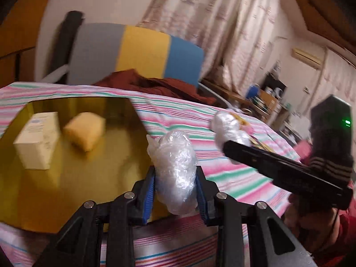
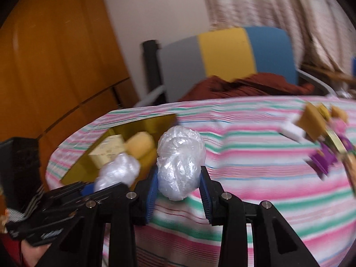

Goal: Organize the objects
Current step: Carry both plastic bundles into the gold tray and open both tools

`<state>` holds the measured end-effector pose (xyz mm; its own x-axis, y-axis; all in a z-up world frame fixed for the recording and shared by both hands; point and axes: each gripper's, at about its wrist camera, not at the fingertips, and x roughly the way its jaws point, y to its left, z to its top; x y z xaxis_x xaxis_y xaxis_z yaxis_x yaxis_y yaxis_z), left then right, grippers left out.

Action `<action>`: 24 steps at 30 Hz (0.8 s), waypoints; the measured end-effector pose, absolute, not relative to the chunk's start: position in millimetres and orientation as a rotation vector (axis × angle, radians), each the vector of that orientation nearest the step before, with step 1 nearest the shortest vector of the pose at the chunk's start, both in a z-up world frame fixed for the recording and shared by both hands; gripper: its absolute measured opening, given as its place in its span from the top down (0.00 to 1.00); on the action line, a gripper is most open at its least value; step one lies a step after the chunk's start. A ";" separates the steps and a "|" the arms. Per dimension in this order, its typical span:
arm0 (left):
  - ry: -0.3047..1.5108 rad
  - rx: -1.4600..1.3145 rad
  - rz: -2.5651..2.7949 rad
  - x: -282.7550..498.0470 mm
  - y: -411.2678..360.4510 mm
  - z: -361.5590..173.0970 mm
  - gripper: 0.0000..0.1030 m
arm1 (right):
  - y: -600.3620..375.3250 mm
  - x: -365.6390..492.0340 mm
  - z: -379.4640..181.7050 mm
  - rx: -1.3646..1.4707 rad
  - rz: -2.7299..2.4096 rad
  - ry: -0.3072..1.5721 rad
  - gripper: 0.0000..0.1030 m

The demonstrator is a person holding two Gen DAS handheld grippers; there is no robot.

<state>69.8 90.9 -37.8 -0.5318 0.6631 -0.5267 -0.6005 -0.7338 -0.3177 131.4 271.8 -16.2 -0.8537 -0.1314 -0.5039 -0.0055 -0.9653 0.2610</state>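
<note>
Crumpled clear plastic bundles (image 1: 175,173) (image 2: 180,166) sit clenched in left gripper (image 1: 175,185) and right gripper (image 2: 179,188); gold tray (image 1: 77,191) holds a white carton (image 1: 37,140) and yellow sponge (image 1: 85,130); blurred oddments (image 2: 320,133) seemingly remain.

A striped cloth (image 1: 178,115) in pink, green, white and blue covers the bench. Beyond its far edge stands a chair (image 1: 142,51) with a backrest in grey, yellow and blue panels, and a rust-red cloth (image 1: 160,84) lies heaped on it. Behind the chair is a plain pale wall (image 1: 98,2), and beside it hang pale patterned curtains (image 1: 222,22). Orange-brown wooden panelling (image 2: 55,66) fills the left side. In the left wrist view, an air conditioner (image 1: 308,57) sits high on the right, above a cluttered wooden shelf unit (image 1: 267,98). The light is soft and warm.
</note>
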 end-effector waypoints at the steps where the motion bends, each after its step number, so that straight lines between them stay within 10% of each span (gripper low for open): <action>1: -0.146 -0.839 2.282 65.6 78.1 -38.4 0.68 | 261.9 128.2 -12.9 0.816 -2.912 -0.366 0.64; 12: -0.206 -0.975 2.437 35.0 8.9 -49.5 0.68 | 189.8 93.5 -23.8 0.920 -2.717 -0.271 0.63; 16: -0.219 -1.013 2.466 26.9 -5.4 -55.6 0.68 | 182.1 86.1 -30.7 0.971 -2.695 -0.313 0.20; 24: -0.205 -1.045 2.508 24.9 -16.3 -61.3 0.68 | 190.6 93.4 -27.9 0.919 -2.703 -0.380 0.19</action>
